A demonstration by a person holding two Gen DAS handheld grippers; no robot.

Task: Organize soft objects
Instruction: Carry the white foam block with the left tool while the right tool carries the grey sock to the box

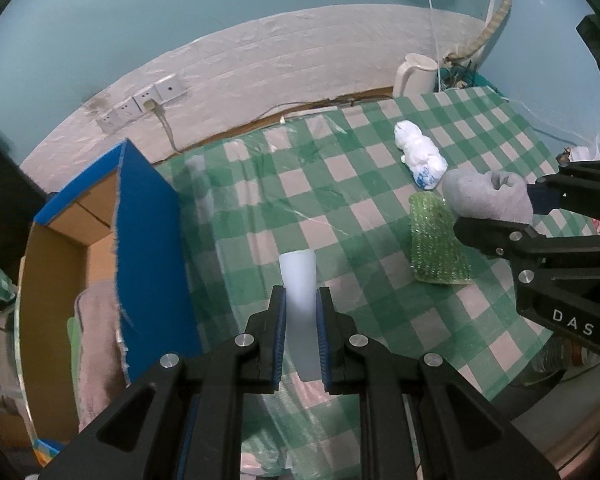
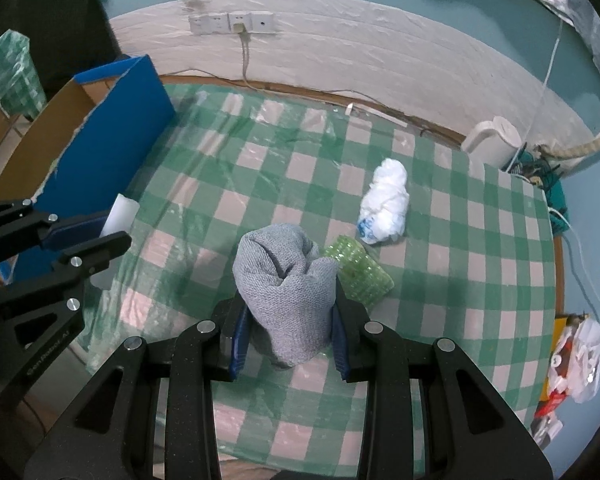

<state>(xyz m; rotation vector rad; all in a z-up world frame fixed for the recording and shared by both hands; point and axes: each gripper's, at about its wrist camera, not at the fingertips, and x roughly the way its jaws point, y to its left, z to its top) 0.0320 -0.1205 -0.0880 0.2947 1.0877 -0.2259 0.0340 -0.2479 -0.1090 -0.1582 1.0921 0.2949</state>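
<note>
My left gripper (image 1: 301, 300) is shut on a pale white foam strip (image 1: 299, 280), held above the green-checked tablecloth (image 1: 340, 200); the right wrist view shows this gripper (image 2: 104, 236) and the strip (image 2: 120, 210) at left. My right gripper (image 2: 288, 308) is shut on a rolled grey cloth (image 2: 286, 280), lifted off the table. From the left wrist view this gripper (image 1: 496, 204) and the grey cloth (image 1: 486, 196) appear at right. A green bubble-wrap pad (image 2: 360, 276) (image 1: 438, 242) and a white plastic bundle (image 2: 384, 202) (image 1: 420, 154) lie on the cloth.
A blue cardboard box (image 1: 148, 240) (image 2: 112, 132) stands open at the table's left edge, with a pinkish towel (image 1: 98, 340) inside. A white kettle (image 1: 414, 74) (image 2: 492, 140) sits at the back right by tangled cables. Wall sockets (image 2: 232, 22) and a cord are behind. Packaging litter (image 2: 580, 356) lies at far right.
</note>
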